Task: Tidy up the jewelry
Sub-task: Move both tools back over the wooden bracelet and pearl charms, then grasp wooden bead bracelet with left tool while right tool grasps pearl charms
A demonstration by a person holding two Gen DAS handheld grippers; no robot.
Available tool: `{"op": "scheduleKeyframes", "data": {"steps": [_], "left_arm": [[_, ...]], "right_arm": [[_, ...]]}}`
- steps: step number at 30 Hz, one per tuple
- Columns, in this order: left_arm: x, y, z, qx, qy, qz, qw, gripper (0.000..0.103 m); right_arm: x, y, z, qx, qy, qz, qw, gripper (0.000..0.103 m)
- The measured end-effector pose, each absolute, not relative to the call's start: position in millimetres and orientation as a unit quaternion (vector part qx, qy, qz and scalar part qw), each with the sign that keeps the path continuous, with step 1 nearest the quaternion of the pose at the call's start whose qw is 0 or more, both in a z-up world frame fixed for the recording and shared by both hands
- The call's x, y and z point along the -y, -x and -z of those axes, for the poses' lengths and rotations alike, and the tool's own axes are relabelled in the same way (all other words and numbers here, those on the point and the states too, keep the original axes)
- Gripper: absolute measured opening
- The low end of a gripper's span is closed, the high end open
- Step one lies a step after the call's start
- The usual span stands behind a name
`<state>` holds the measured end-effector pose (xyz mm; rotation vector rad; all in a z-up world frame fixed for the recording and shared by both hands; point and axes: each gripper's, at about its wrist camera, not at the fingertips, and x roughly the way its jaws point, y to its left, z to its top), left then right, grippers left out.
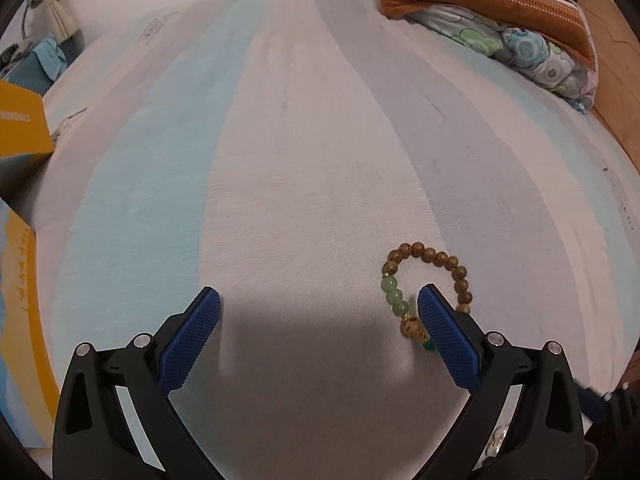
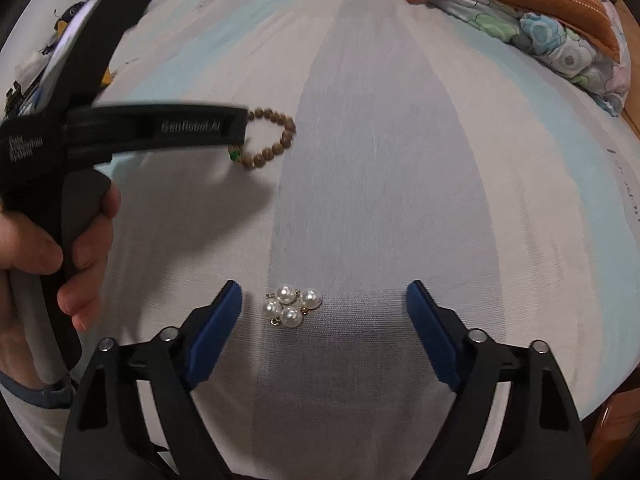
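Note:
A bracelet of brown wooden and pale green beads [image 1: 430, 276] lies on the striped bed sheet [image 1: 300, 160]. My left gripper [image 1: 320, 300] is open and empty; its right fingertip [image 1: 436, 308] sits inside the bracelet's loop. In the right wrist view the bracelet [image 2: 276, 140] lies at the tip of the left gripper's body [image 2: 160, 128], partly hidden by it. A small cluster of white pearls [image 2: 291, 305] lies on the sheet between the fingers of my right gripper [image 2: 324, 300], closer to its left finger. The right gripper is open and empty.
A folded pile of an orange pillow and floral bedding [image 1: 512, 16] lies at the far right of the bed. Yellow boxes [image 1: 20, 128] stand off the bed's left edge. A wooden floor [image 1: 616, 80] shows at the right. The person's hand [image 2: 80, 240] holds the left gripper's handle.

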<state>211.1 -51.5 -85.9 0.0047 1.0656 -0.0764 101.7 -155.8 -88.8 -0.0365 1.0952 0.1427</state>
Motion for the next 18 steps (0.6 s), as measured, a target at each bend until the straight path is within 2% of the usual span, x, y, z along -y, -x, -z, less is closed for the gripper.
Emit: {"op": "scheduleKeyframes", "data": {"steps": [3,5,6,9,15,17,18], "left_arm": [[51.3,-215.1,87.9,-0.513,0.003,0.036,0.857,0.094],[53.8,-215.5,90.2,-0.518,-0.004,0.03,0.855,0.085],[54.3,-215.4,90.2,-0.519,-0.005,0.028,0.854,0.084],[57.5,-215.1,91.1,-0.521,-0.011,0.025,0.853,0.074],[56.3,-214.5,89.5,-0.525,-0.015,0.019,0.851,0.047],[55.9,-212.5,88.6,-0.526,-0.018,0.019,0.85,0.032],[56.4,-211.9,88.1,-0.527,-0.017,0.021,0.849,0.027]], "right_arm": [[153.6,-103.0,94.2,-0.526,0.022,-0.065,0.848,0.073],[152.1,-102.5,95.2,-0.525,0.023,-0.065,0.848,0.072],[151.6,-102.3,95.7,-0.526,0.022,-0.065,0.848,0.071],[151.5,-103.0,96.3,-0.527,0.02,-0.064,0.847,0.066],[147.6,-102.4,97.2,-0.53,0.022,-0.064,0.846,0.049],[149.2,-104.6,96.8,-0.531,0.019,-0.064,0.845,0.042],[150.4,-105.4,96.3,-0.532,0.015,-0.064,0.844,0.037]]}}
